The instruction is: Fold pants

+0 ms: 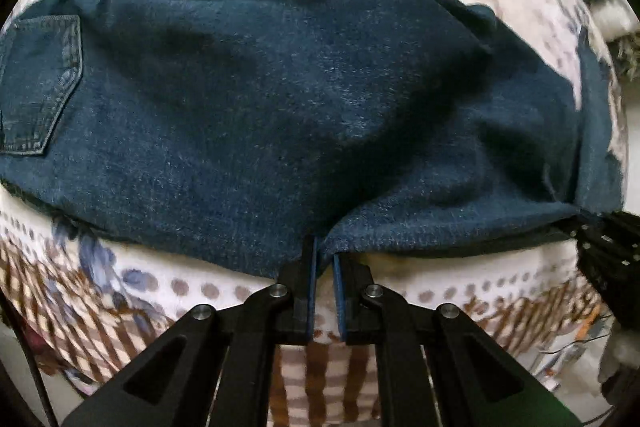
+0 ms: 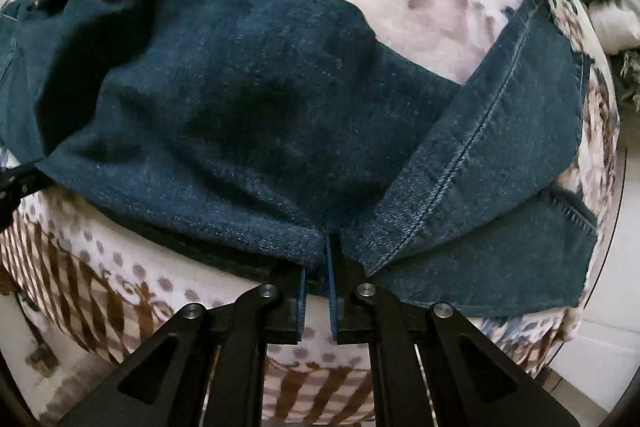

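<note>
While each gripper (image 1: 323,251) (image 2: 325,247) pinches the jeans' (image 1: 280,99) near edge, folds hide lower layers.

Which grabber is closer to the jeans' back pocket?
Left. The left gripper pinches the jeans edge nearer the back pocket; the right gripper holds the edge farther along.

Pants (image 1: 280,99) lie spread on blanket (image 1: 192,283), which I see around them on all sides. My left hand-held gripper (image 1: 323,259) at their near edge, fabric pinched between its pads. My right hand-held gripper (image 2: 318,259) likewise at near edge, further right. Back pocket (image 1: 38,83) at far left. Leg end (image 2: 500,131) doubled over at right, seam up.
</note>
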Motion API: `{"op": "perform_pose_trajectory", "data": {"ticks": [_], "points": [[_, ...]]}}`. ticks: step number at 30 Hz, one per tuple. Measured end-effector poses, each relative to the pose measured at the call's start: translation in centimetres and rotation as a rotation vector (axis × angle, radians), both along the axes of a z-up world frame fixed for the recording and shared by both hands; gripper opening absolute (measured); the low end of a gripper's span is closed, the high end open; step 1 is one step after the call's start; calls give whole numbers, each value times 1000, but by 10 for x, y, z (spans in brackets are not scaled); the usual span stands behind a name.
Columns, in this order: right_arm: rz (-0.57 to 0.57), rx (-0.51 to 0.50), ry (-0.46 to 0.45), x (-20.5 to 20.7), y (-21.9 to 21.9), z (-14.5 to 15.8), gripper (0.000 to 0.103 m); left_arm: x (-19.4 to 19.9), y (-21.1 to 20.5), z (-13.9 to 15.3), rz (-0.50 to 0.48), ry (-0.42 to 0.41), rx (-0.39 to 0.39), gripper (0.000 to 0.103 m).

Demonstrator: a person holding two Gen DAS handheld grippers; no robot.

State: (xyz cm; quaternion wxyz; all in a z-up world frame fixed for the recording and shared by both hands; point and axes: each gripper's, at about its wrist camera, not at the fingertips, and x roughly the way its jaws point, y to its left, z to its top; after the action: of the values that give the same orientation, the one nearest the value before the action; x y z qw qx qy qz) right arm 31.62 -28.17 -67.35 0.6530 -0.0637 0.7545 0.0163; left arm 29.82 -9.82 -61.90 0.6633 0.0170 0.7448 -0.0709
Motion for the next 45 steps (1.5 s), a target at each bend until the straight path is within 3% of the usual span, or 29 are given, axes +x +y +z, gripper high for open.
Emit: {"op": "perform_pose_trajectory", "data": {"ticks": [2, 3, 4, 5, 6, 7, 8, 11, 14, 16, 20, 24, 26, 27, 28, 29, 32, 35, 37, 41, 43, 45], "points": [[1, 15, 30, -2, -2, 4, 17, 0, -9, 11, 0, -9, 30, 13], [-7, 38, 46, -4, -3, 9, 22, 0, -14, 21, 1, -12, 24, 29], [-24, 73, 60, -6, -6, 15, 41, -1, -18, 28, 0, -17, 18, 39], [-48, 117, 71, -7, -10, 21, 65, -3, -21, 40, -5, -35, 23, 65], [-80, 178, 73, -9, -14, 31, 76, -6, -26, 52, -16, -69, 50, 87], [-112, 221, 60, -13, -19, 42, 87, -8, -30, 64, -22, -109, 85, 92], [-145, 230, 30, -15, -26, 54, 89, -9, -33, 73, -21, -138, 108, 95], [-289, 259, -60, -22, -61, 87, 89, 1, -50, 90, 0, -187, 142, 96], [-414, 150, -97, -3, -100, 95, 89, 16, -60, 92, 6, -257, 187, 96], [-462, 79, -102, 20, -122, 86, 89, 37, -79, 80, -2, -272, 241, 96], [-540, 76, -89, 85, -162, 46, 89, 69, -95, 53, -8, -229, 269, 96], [-452, -40, -53, 119, -164, 8, 86, 88, -112, 41, -29, -251, 298, 96], [-419, -131, -66, 117, -165, 2, 51, 92, -116, 41, -39, -257, 299, 96], [-465, -133, -96, 109, -172, 8, 41, 92, -119, 43, -43, -258, 295, 96], [-516, -99, -122, 101, -178, 15, 16, 92, -121, 44, -46, -254, 289, 96], [-630, -52, -156, 81, -193, 30, 7, 91, -124, 47, -46, -250, 272, 96], [-866, 41, -252, 14, -229, 72, 7, 84, -132, 56, -37, -241, 221, 96], [-1065, 143, -277, -65, -263, 92, 7, 73, -139, 61, -18, -224, 166, 96], [-1175, 262, -271, -120, -291, 85, 8, 65, -148, 59, -27, -211, 142, 96], [-1328, 481, -269, -148, -330, 43, 11, 49, -169, 49, -68, -171, 122, 96], [-1376, 558, -297, -165, -345, 30, 21, 42, -177, 45, -85, -159, 119, 96], [-1396, 563, -330, -163, -349, 19, 26, 36, -185, 44, -110, -166, 123, 96]]}}
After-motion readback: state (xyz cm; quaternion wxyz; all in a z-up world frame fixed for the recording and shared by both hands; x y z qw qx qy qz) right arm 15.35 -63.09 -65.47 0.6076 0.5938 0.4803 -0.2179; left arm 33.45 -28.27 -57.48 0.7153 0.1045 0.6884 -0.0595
